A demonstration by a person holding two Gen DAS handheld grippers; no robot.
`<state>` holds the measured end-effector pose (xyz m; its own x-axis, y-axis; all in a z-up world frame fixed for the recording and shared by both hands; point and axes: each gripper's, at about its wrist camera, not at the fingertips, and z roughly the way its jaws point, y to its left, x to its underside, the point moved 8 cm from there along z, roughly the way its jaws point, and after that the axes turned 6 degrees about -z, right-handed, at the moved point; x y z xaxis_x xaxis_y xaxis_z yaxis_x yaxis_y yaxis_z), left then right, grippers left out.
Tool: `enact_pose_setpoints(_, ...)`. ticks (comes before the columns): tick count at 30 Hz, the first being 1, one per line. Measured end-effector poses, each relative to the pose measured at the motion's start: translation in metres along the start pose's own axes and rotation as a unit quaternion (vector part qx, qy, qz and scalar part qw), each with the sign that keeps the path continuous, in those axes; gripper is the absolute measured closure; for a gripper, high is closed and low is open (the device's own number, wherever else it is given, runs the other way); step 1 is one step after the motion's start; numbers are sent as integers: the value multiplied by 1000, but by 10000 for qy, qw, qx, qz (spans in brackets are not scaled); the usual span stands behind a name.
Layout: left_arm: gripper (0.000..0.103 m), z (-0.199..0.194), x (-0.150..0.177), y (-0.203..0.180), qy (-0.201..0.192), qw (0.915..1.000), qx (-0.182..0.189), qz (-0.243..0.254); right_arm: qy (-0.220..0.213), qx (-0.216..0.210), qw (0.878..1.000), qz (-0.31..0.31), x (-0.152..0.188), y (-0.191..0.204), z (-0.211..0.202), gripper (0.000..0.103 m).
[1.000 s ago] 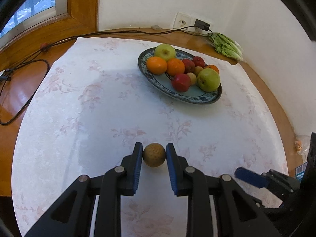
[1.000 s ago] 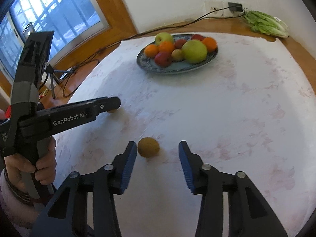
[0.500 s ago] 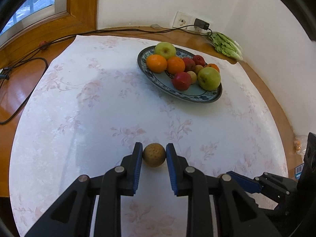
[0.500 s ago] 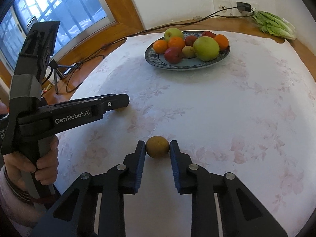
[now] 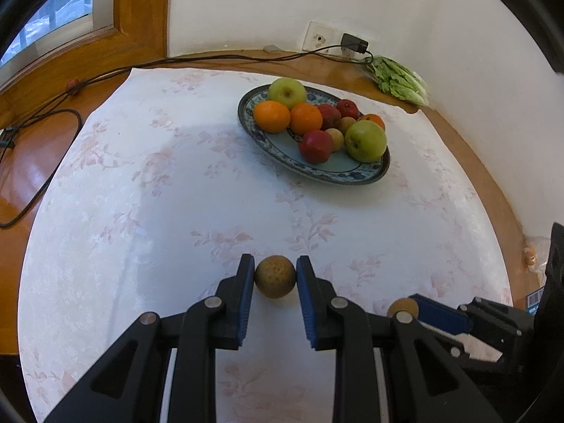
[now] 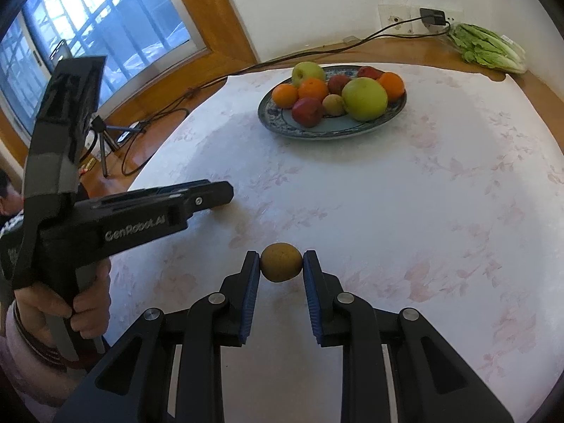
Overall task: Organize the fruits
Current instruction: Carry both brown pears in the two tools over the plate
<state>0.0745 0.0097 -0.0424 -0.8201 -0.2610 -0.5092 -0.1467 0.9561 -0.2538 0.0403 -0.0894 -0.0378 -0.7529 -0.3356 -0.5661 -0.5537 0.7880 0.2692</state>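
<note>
Brown little fruit (image 5: 275, 276) clamped in left gripper (image 5: 275, 275), down on tablecloth (image 5: 141, 211); plate (image 5: 282, 162) already loaded, well apart. Right view: second brown fruit (image 6: 281, 262) pinched by right gripper (image 6: 281, 264). Both left to carry over.

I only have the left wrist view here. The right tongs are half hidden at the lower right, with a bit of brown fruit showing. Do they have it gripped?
Observer: Yes. The right wrist view shows the right tongs shut on a brown fruit, one pad against each side.
Operator: The left tongs grip a second brown fruit here. What holds them?
Observer: A hand, wrapped around their handle at the left edge of the right wrist view.
</note>
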Motion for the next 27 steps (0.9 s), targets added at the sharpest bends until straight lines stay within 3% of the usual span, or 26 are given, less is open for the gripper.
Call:
enact_pose_setpoints(14, 78, -16, -40, -24, -317, 9983, 200, 454, -164, 204, 9996, 38, -44, -15, -11, 77)
enact_pose_setpoints(27, 78, 15, -77, -33, -485, 9964, 120, 680, -384, 548, 9978, -38, -91, -27, 3, 77)
